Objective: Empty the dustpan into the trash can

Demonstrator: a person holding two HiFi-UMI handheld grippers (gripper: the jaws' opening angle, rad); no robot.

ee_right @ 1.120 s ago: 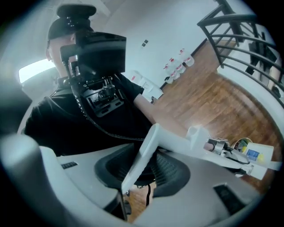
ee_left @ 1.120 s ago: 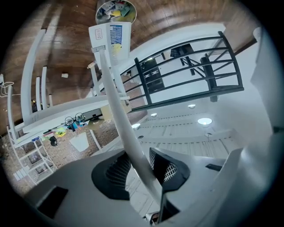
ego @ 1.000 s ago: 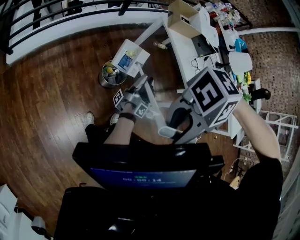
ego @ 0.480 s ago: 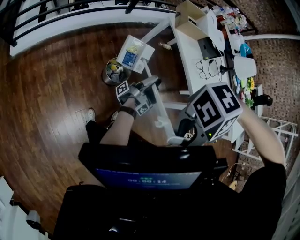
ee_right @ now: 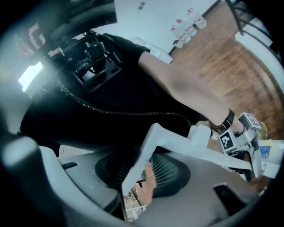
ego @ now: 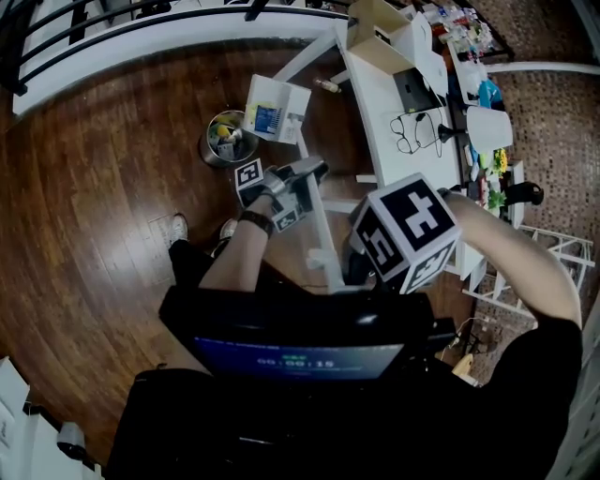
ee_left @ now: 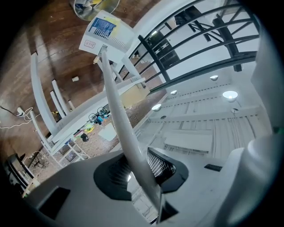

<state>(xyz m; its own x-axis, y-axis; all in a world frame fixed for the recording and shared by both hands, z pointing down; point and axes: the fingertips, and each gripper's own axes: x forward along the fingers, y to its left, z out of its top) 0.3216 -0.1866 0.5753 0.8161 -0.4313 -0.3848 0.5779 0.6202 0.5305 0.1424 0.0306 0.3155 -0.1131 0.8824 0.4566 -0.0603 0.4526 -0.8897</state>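
The white dustpan [ego: 274,108] hangs tipped just right of the round metal trash can [ego: 223,139], which holds yellow and mixed rubbish. Its long white handle [ego: 319,230] runs back toward me. My left gripper [ego: 302,180] is shut on the handle mid-way; its jaws have just been closing a little, with the handle [ee_left: 120,119] between them [ee_left: 137,170]. The left gripper view looks up the handle to the dustpan [ee_left: 106,31] and the can [ee_left: 91,6]. My right gripper [ego: 352,267] is shut on the handle's bent near end [ee_right: 148,146], seen between its jaws [ee_right: 142,173].
A white desk [ego: 380,141] stands right of the can, with a cardboard box [ego: 380,37], glasses [ego: 412,127] and clutter on it. A black railing [ego: 141,19] runs along the back. My shoes [ego: 178,230] stand on the wooden floor [ego: 94,187].
The right gripper's cube has come down and toward me with the handle's end. The dustpan has shifted a little right and turned beside the can. The left gripper has edged right.
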